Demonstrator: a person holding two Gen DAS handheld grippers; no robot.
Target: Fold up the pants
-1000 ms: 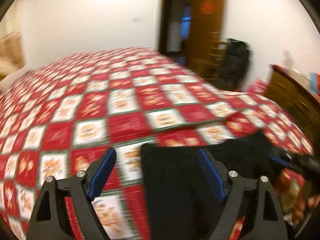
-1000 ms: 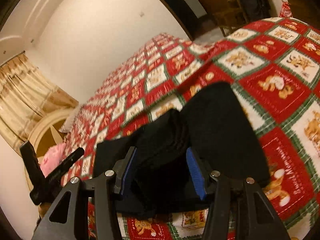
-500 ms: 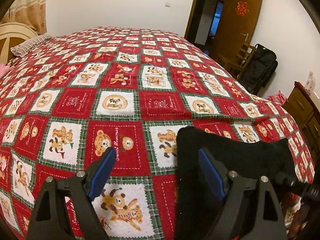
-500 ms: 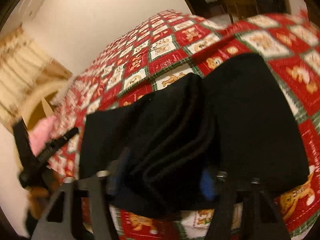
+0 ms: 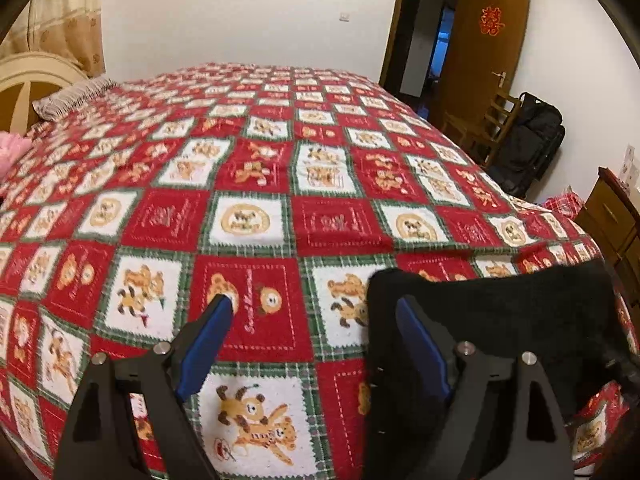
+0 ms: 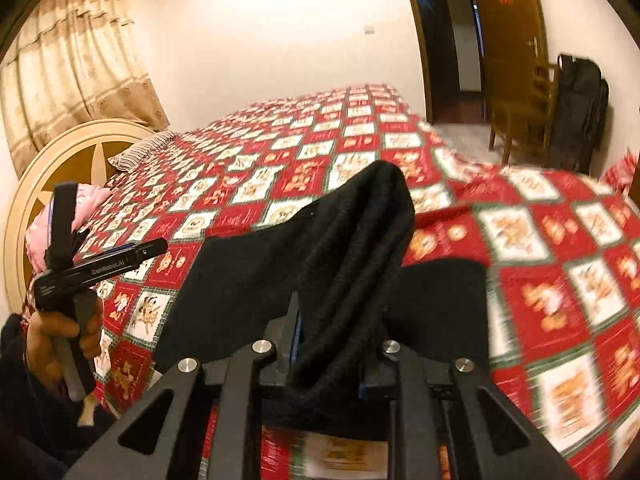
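Black pants lie folded on the red patchwork bedspread at the near right of the left wrist view. My left gripper is open and empty above the bed, its right finger over the pants' left edge. In the right wrist view my right gripper is shut on a thick fold of the pants, lifting it into a ridge above the bedspread. The left gripper shows at the left of that view, held in a hand away from the cloth.
A striped pillow and a pink item lie at the headboard end. A wooden chair, a black bag and an open door stand past the bed. A wooden dresser stands at the right.
My right gripper closed on the pants and raised a fold of them. My left gripper moved left off the pants and stayed open.
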